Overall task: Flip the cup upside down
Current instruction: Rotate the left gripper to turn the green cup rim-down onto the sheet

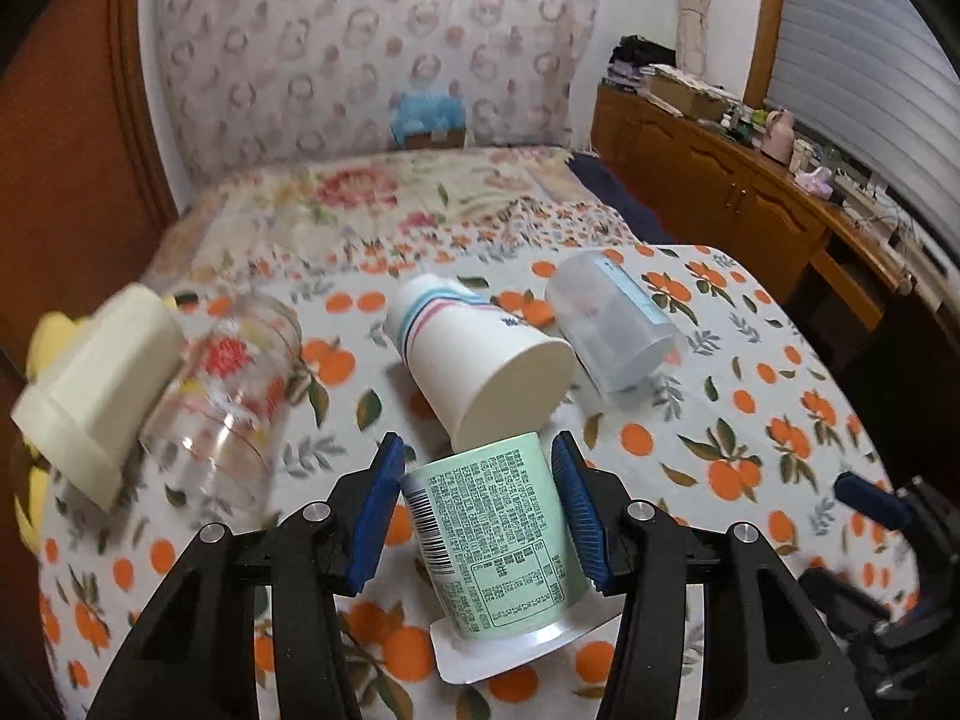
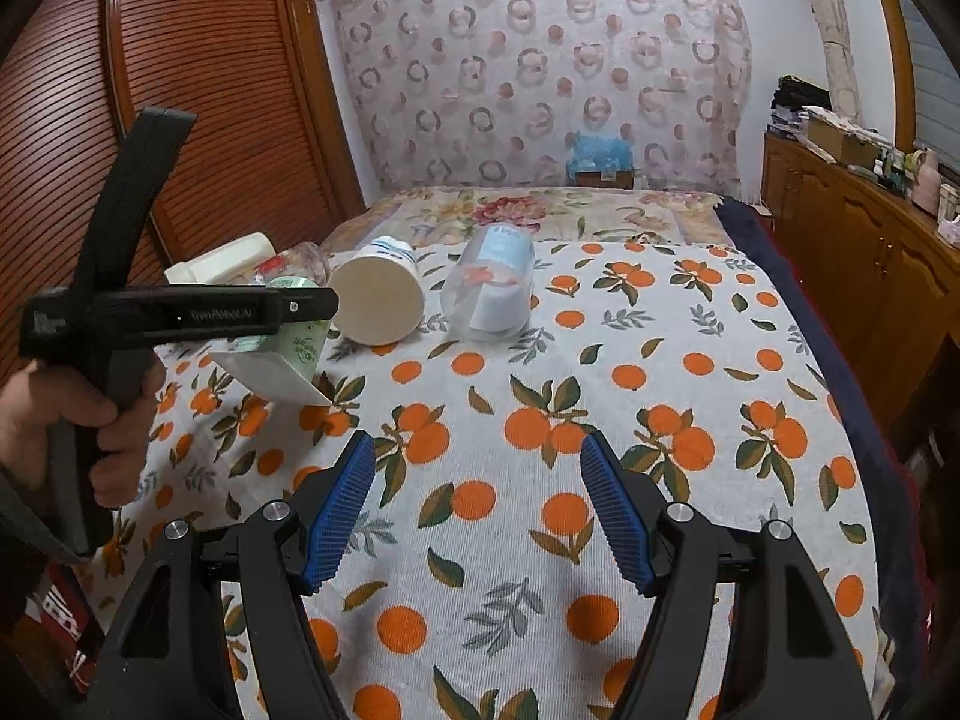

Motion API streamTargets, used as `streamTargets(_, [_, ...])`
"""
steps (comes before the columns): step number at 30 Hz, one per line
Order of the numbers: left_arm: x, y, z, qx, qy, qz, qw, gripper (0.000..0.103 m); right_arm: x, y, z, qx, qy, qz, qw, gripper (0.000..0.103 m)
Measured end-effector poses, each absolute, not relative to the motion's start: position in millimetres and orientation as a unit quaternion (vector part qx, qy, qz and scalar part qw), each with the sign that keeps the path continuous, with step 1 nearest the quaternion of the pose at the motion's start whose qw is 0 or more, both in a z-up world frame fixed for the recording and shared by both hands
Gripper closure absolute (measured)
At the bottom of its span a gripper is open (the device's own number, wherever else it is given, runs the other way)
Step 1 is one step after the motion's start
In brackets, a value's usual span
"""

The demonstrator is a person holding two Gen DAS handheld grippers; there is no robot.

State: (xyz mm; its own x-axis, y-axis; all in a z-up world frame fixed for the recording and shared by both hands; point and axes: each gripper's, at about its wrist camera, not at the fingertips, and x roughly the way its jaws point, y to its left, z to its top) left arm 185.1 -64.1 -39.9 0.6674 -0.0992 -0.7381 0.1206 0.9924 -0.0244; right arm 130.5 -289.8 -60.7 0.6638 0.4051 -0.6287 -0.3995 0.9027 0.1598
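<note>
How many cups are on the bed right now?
5: green cup between the left gripper fingers, paper cup behind it, translucent cup far right, glass and cream cup far left.

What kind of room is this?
Most likely a bedroom. A bed with a flowery cover sits behind the orange-print cloth, a curtain hangs on the wall, and a wooden dresser holds clutter.

2 claw-mounted views, shared tablecloth (image 1: 750, 420)
</note>
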Motion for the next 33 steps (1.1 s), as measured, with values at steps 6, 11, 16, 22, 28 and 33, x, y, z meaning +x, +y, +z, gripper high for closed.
streamTargets(6, [178.8, -73.4, -45.5, 0.064, 0.379, -0.047, 0.922, 0.055, 128.2, -289.0, -58.9, 0.007, 0.344, 0.222, 0.912, 0.030])
streamTargets(11, [170.2, -75.1, -49.3, 0.073, 0.370, -0.046, 0.925, 0.055, 125.9, -288.6, -56.7, 0.008, 0.342, 0.223, 0.913, 0.030])
streamTargets(16, [157.6, -76.9, -49.4, 0.084, 0.359, -0.044, 0.928, 0.054, 124.6, -288.1, -55.8, 0.009, 0.341, 0.223, 0.913, 0.030])
streamTargets(22, [139.7, -73.7, -45.2, 0.082, 0.354, -0.049, 0.930, 0.055, 126.0, -290.5, -56.0, 0.013, 0.340, 0.218, 0.915, 0.030])
streamTargets(28, [122.2, -72.8, -42.3, 0.067, 0.354, -0.064, 0.931, 0.055, 125.8, -287.3, -54.6, 0.012, 0.337, 0.217, 0.916, 0.030])
streamTargets(33, [111.2, -70.5, -43.6, 0.052, 0.358, -0.073, 0.929, 0.055, 124.8, -282.3, -53.8, 0.009, 0.337, 0.219, 0.916, 0.030])
